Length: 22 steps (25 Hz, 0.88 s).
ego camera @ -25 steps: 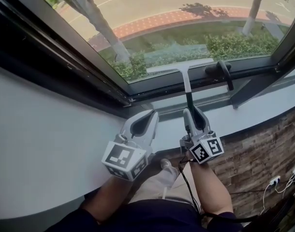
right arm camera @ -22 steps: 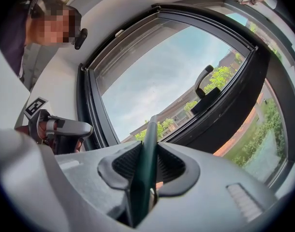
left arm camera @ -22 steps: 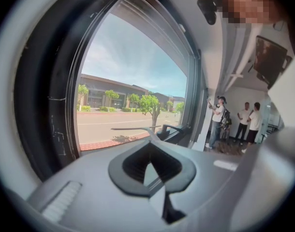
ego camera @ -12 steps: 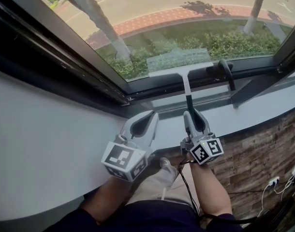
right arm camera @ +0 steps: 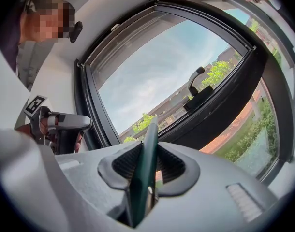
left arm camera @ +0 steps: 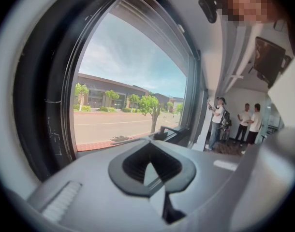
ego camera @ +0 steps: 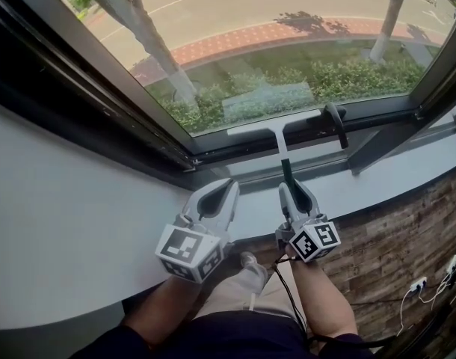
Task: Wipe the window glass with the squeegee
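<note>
The squeegee's white blade (ego camera: 273, 124) lies across the bottom of the window glass (ego camera: 288, 36), just above the lower frame. Its dark green handle (ego camera: 285, 172) runs back into my right gripper (ego camera: 294, 194), which is shut on it. In the right gripper view the handle (right arm camera: 146, 170) stands clamped between the two jaws of the right gripper (right arm camera: 148, 149), pointing up at the glass (right arm camera: 157, 76). My left gripper (ego camera: 222, 193) floats beside it over the sill, shut with nothing held. The left gripper (left arm camera: 151, 151) shows only window through the hole between its pads.
A black window handle (ego camera: 337, 123) sticks out of the lower frame right of the blade. The grey sill (ego camera: 392, 172) runs under both grippers, with a brick wall (ego camera: 407, 238) and sockets (ego camera: 452, 264) below. People (left arm camera: 244, 124) stand farther along the room.
The squeegee blade has slid down the glass toward the lower frame as my right gripper drew back. The left gripper drifted slightly with it.
</note>
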### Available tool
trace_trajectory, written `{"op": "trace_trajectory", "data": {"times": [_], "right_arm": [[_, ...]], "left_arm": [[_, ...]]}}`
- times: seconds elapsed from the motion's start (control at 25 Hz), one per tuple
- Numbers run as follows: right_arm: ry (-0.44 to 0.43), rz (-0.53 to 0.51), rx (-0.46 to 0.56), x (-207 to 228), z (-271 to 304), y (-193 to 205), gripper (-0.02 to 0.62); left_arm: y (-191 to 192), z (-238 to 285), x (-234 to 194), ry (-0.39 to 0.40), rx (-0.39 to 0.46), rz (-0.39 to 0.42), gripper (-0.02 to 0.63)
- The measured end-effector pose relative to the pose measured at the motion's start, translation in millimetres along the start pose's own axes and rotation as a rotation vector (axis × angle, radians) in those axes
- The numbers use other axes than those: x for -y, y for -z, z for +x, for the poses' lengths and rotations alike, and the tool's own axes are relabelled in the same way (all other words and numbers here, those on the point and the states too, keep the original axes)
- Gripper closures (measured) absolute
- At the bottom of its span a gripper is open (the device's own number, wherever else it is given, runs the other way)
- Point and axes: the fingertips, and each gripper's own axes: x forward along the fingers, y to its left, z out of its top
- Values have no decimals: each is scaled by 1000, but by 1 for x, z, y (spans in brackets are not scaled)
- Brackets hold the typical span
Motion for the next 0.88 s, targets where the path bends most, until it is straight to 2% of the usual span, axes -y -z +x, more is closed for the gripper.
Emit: {"op": "trace_trajectory", "data": {"times": [0.28,0.56,0.76,0.88], "right_arm": [[-11,-23,-8,10,-11,-23,492],[-40,-41,8,11,-12,-56,492],[-36,-32,6,24,-12,-78,492],[-56,-55,-3,29,-13,-96,492]], "left_arm": [[-12,16,14,26,12,-8,601],[-15,29,22,46,38,21,601],[-36,48,33,62,70,3,601],[-43,53,47,82,79,31,601]]}}
